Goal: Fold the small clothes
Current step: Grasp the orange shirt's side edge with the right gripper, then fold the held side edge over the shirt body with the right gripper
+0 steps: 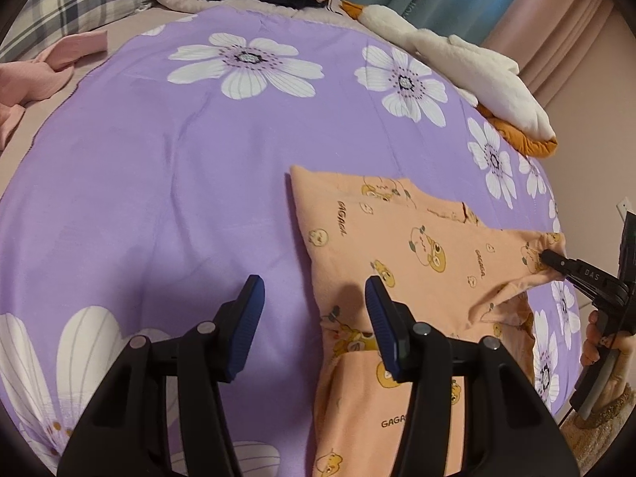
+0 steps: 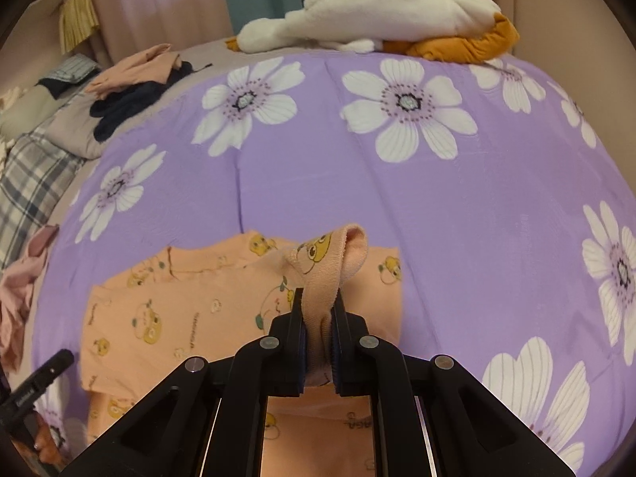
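Observation:
A small peach garment with yellow cartoon prints (image 1: 417,246) lies on the purple flowered quilt (image 1: 179,159). My left gripper (image 1: 314,294) is open and empty, low over the garment's left edge, one finger over the cloth and one over the quilt. My right gripper (image 2: 318,310) is shut on the garment's ribbed cuff (image 2: 338,254) and holds it raised above the rest of the garment (image 2: 179,302). In the left wrist view the right gripper (image 1: 550,258) pinches the garment's right end.
A white and orange plush toy (image 2: 377,12) lies at the quilt's far edge. Pink and dark clothes (image 2: 135,79) are piled at the far left by a plaid pillow (image 2: 31,183). More pink cloth (image 1: 35,71) lies left.

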`<state>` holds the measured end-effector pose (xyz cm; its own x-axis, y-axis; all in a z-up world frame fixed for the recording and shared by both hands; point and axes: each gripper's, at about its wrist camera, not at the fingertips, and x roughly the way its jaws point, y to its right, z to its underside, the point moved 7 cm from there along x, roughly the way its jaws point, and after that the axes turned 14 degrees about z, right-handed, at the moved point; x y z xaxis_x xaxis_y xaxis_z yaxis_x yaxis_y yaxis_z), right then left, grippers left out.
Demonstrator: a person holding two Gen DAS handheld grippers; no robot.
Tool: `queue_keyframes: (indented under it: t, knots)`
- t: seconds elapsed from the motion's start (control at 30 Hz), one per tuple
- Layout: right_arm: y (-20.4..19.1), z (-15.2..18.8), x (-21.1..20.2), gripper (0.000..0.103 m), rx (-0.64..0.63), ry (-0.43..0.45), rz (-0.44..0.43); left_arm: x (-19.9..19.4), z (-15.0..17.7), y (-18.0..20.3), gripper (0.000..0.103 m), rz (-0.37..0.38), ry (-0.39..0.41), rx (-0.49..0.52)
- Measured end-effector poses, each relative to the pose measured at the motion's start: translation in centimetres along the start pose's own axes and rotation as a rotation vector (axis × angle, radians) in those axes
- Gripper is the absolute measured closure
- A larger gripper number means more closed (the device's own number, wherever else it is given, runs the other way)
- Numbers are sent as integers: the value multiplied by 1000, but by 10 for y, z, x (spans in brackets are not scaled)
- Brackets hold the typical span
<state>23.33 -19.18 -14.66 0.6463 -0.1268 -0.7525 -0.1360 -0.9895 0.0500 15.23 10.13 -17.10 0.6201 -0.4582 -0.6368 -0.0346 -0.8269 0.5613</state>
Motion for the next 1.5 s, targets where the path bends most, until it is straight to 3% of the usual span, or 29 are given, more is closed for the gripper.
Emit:
queue_keyframes:
  t: [0.43,0.9,1.5]
  knots:
    - [3,-2,-5,92,2,19,-11,9,5,6,53,40,-19,2]
    - [3,1,-2,92,-8,8,-15,18,9,18,62,102,-45,13]
    - [13,18,21,92,4,-60,-11,39,22,9,62,32,-117,29]
